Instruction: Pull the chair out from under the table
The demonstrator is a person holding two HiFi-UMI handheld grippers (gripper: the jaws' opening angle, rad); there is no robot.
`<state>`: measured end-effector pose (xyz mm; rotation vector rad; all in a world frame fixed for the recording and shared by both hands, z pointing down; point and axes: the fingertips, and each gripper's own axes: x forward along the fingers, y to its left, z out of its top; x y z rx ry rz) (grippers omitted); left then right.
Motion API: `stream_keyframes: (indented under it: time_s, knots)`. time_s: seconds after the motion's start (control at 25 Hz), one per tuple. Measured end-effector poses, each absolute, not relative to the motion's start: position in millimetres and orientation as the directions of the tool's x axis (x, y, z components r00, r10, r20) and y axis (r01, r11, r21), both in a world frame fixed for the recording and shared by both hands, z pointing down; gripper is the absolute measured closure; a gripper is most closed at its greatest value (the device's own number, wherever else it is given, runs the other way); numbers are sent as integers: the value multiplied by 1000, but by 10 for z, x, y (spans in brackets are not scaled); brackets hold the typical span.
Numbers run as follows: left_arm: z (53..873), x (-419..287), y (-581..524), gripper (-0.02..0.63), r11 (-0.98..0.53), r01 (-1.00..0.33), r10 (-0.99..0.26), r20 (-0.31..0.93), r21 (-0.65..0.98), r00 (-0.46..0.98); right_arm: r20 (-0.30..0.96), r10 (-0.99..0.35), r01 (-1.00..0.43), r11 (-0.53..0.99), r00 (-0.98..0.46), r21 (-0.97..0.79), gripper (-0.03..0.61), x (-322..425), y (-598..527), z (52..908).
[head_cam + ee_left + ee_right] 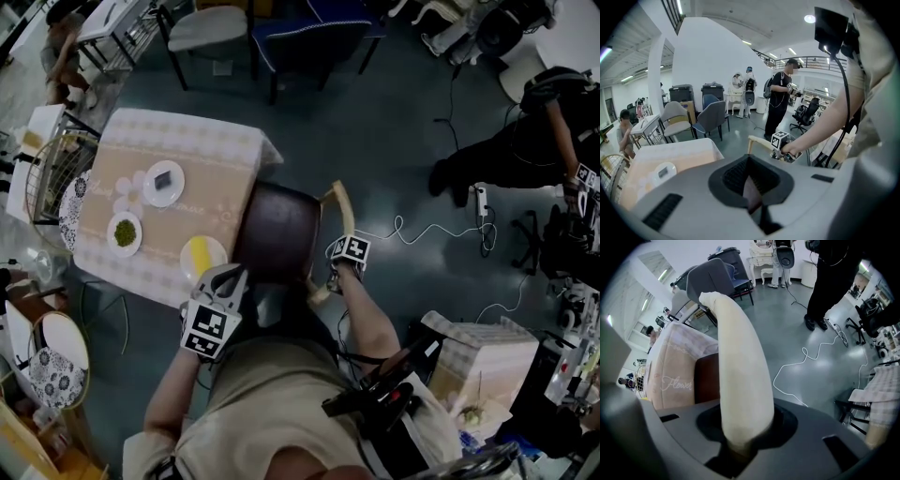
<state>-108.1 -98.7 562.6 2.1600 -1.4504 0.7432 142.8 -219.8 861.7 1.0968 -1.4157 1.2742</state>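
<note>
The chair [277, 230] has a brown seat and a cream wooden back rail [339, 202]; its front is tucked under the table [169, 141] with the beige cloth. My right gripper [330, 274] points steeply down and is shut on the cream rail [740, 357], which fills the gap of the right gripper [740, 446]. My left gripper [225, 279] sits at the chair's left edge by the table corner. In the left gripper view a brown strip of the chair runs into the gap of the left gripper [751, 190], held there. The right gripper [785, 152] shows on the rail [757, 142] beyond.
A white plate [162, 183], a bowl of green food [124, 232] and a yellow dish [202, 255] stand on the table. A white cable [412, 230] lies on the floor to the right. A person in black [525, 150] stands farther right. Grey chairs [211, 33] stand behind the table.
</note>
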Motion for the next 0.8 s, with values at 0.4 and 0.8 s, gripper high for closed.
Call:
stream_keyframes:
  time_s: [0.4, 0.8]
  knots:
    - [5643, -1055, -930, 609, -365, -930, -698, 645, 51, 309, 982, -45, -982, 58, -185, -182, 460, 1529, -2177, 8617]
    - [5630, -1083, -890, 609, -370, -927, -707, 631, 57, 321, 983, -48, -983, 58, -180, -177, 462, 1599, -2176, 8599]
